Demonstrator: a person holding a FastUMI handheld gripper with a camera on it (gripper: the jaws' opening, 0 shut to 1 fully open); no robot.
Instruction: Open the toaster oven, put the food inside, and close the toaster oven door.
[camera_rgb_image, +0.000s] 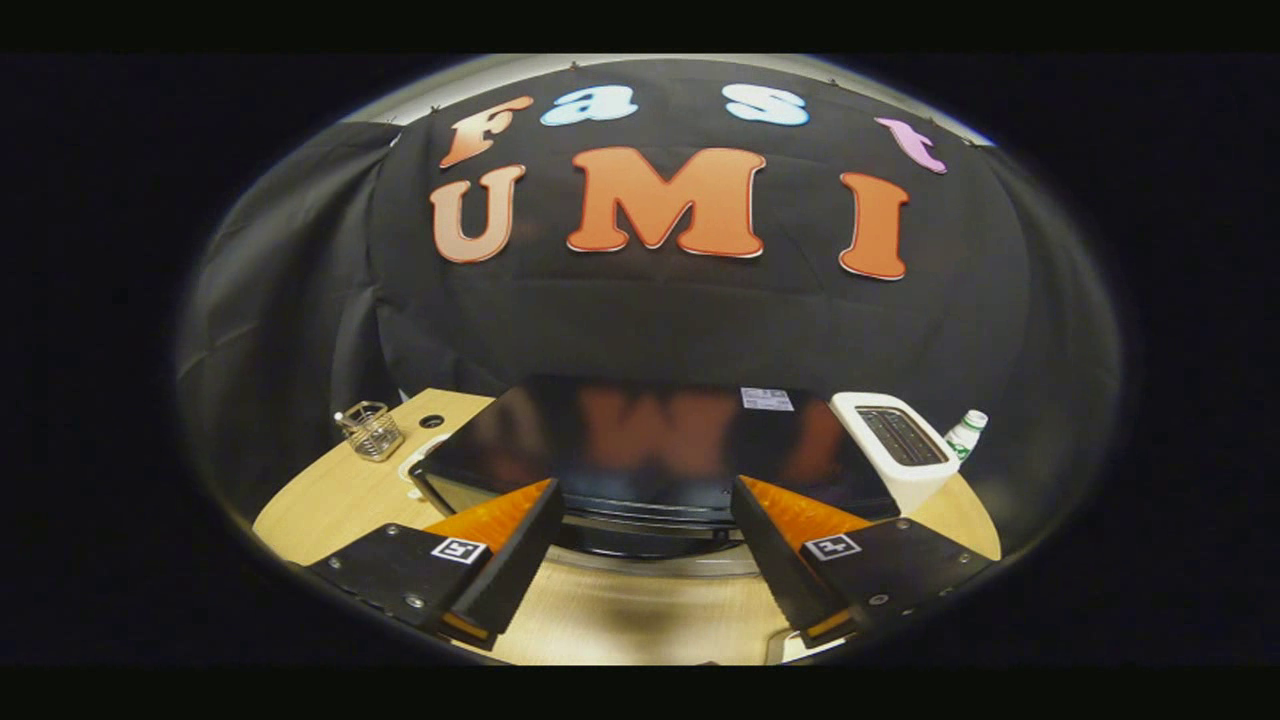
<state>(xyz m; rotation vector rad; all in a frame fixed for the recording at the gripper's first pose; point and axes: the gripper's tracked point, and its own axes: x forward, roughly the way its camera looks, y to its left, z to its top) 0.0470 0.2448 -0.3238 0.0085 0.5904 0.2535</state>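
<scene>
Tongs (645, 545) open and empty just above the toaster oven (640, 450); glossy rigid top looks slippery, so take the front door handle instead.

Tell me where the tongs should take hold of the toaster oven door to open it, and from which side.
Grip the door handle, the horizontal bar along the top front edge of the toaster oven, just ahead of the tongs. Come from the front and slightly above: the bar runs crosswise and the open fingers already straddle its middle. It probably needs wrist rotation to pinch the bar top and bottom.
</scene>
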